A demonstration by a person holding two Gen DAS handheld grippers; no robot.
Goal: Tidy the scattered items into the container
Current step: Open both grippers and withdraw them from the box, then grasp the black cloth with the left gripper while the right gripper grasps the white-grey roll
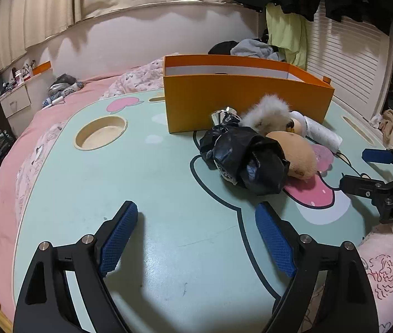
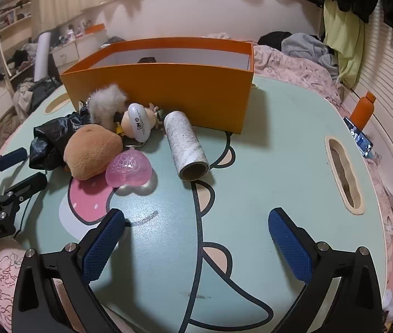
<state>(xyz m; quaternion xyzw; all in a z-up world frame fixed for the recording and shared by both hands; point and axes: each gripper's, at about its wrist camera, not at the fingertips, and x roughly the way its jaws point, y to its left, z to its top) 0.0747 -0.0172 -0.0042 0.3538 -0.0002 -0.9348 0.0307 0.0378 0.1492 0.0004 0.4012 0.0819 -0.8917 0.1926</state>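
An orange box [image 1: 240,102] [image 2: 168,91] stands at the back of a pale green lap table [image 1: 140,194]. In front of it lie a crumpled black plastic bag [image 1: 246,158] [image 2: 49,144], a tan plush [image 1: 296,155] [image 2: 90,152], a white fluffy toy [image 1: 265,111] [image 2: 104,105], a white figurine [image 2: 138,122], a pink heart-shaped case [image 2: 128,169] and a lint roller [image 2: 186,145] [image 1: 324,136]. My left gripper [image 1: 196,216] is open and empty, short of the bag. My right gripper [image 2: 196,222] is open and empty, in front of the roller and heart.
The table [image 2: 279,166] rests on a pink bed [image 1: 2,194]. It has a round cup recess [image 1: 100,133] and handle slots [image 2: 343,174]. An orange bottle [image 2: 363,108] and a phone [image 2: 361,141] lie to the right. Clothes [image 1: 252,47] are piled behind the box.
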